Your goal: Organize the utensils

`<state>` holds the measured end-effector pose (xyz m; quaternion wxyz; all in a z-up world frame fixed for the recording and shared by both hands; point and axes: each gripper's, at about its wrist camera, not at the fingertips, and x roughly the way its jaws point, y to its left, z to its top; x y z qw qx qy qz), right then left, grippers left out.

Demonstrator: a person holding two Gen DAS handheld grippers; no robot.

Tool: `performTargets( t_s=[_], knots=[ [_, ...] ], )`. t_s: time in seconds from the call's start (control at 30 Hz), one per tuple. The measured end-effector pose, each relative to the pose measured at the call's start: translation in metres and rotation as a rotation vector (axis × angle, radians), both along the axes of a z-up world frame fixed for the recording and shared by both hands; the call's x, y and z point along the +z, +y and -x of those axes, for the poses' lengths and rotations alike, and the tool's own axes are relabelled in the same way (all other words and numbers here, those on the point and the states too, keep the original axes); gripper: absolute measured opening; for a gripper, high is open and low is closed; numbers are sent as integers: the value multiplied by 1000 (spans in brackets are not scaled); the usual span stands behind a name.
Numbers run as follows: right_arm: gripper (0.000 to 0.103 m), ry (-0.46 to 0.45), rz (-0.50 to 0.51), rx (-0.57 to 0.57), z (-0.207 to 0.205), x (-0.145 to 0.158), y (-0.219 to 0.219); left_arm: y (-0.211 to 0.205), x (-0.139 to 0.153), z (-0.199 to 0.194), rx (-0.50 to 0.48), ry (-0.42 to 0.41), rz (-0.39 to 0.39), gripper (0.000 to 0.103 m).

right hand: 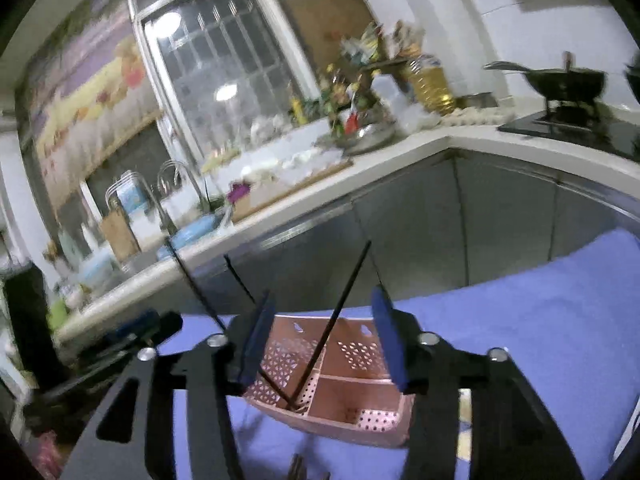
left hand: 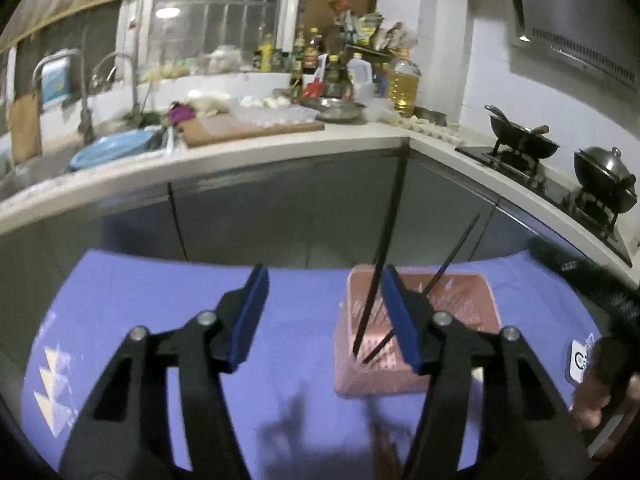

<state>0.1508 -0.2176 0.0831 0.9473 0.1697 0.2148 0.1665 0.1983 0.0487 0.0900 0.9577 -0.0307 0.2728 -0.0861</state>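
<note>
your bench [left hand: 160, 300] carries the pink caddy [right hand: 352, 396], set upright so its compartments face up. two black chopsticks [right hand: 332, 336] stand in the caddy's left compartment, leaning apart against its walls. your left gripper [left hand: 324, 312] and right gripper [right hand: 320, 340] hang above the caddy, both wide open, holding nothing.

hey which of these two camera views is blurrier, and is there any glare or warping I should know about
Right wrist view is blurrier: the counter clutter and window smear with motion, though the pink utensil holder stays fairly readable. Left wrist view is sharper on the holder and chopsticks, soft at the bottom edge. Both show fisheye bending of the counter edge, and ceiling-light reflections in the window.
</note>
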Motion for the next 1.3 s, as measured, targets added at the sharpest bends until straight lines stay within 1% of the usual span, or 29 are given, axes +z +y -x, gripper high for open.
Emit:
performTargets(
  t_s=[0.07, 0.1, 0.17, 0.2, 0.23, 0.27, 0.3, 0.37, 0.43, 0.47, 0.53, 0.63, 0.7, 0.8, 0.87, 0.97, 1.07, 1.13, 1.23, 1.3],
  knots=[
    [53, 15, -16, 8, 22, -11, -9, 8, -15, 15, -6, 24, 14, 42],
    [53, 25, -27, 18, 32, -18, -12, 11, -22, 23, -11, 35, 23, 40],
    [51, 77, 5, 34, 54, -39, -10, 16, -41, 41, -33, 73, 29, 28],
    [45, 118, 45, 47, 64, -53, -5, 16, -52, 49, -47, 104, 23, 26],
    [42, 157, 81, 57, 73, -67, 2, 16, -65, 58, -63, 142, 17, 20],
    [36, 193, 107, 70, 79, -79, 7, 16, -75, 65, -81, 178, 17, 15],
    [31, 234, 127, 90, 87, -93, 13, 15, -86, 73, -105, 214, 19, 13],
    [26, 325, 141, 138, 102, -121, 26, 9, -105, 92, -158, 275, 22, 8],
    [24, 378, 153, 170, 117, -139, 36, 2, -114, 108, -204, 305, 25, 8],
    [24, 392, 176, 178, 128, -147, 44, -3, -119, 118, -231, 324, 32, 8],
    [24, 402, 222, 184, 139, -154, 53, -9, -126, 130, -261, 350, 36, 8],
    [24, 400, 283, 189, 148, -155, 63, -20, -136, 142, -284, 375, 25, 8],
    [24, 402, 361, 173, 152, -157, 70, -26, -141, 147, -289, 391, 18, 8],
    [24, 365, 453, 141, 159, -156, 74, -34, -148, 149, -295, 409, 16, 8],
    [24, 358, 481, 127, 162, -157, 74, -39, -151, 150, -298, 420, 14, 8],
    [24, 361, 493, 119, 163, -158, 72, -44, -154, 150, -301, 435, 15, 8],
    [24, 370, 514, 130, 161, -161, 77, -49, -159, 149, -279, 434, -19, 8],
    [24, 359, 520, 111, 160, -160, 74, -49, -158, 149, -259, 430, -38, 8],
    [24, 376, 494, 89, 156, -160, 65, -46, -158, 148, -260, 437, -26, 8],
    [24, 374, 488, 90, 155, -160, 66, -51, -158, 146, -253, 432, -51, 8]
  ],
)
